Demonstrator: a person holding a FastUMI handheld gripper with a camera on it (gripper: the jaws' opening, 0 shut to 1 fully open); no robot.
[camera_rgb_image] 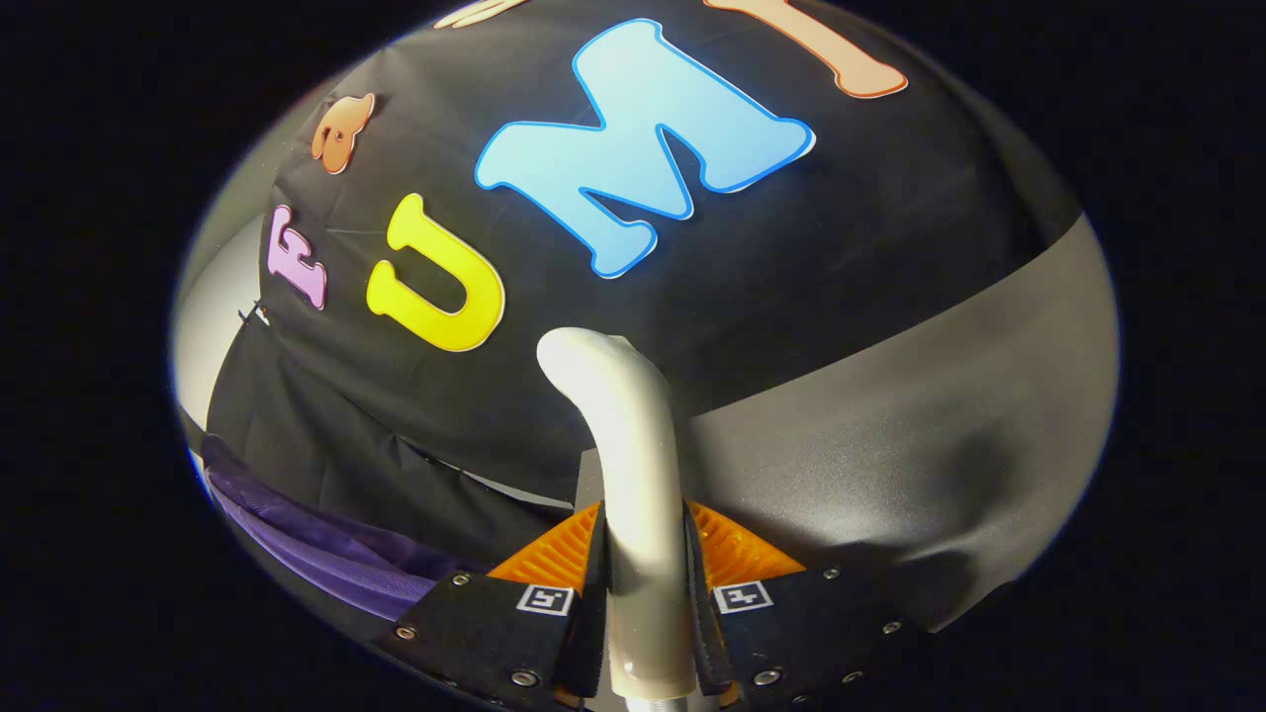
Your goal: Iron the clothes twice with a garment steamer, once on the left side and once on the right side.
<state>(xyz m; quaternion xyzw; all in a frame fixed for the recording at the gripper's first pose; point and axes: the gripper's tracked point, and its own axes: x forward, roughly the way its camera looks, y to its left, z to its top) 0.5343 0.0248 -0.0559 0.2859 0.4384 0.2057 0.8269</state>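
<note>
The gripper (645,554) has both fingers clamped on the garment steamer's handle (633,465), with what looks like purple clothing (326,554) beside them.

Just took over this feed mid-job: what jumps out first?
The cream steamer handle stands out first: the gripper is shut on it, both fingers pressing its sides, and its curved top rises beyond them. Low to the left of the fingers lies a purple garment, against the booth's black cloth wall.
</note>
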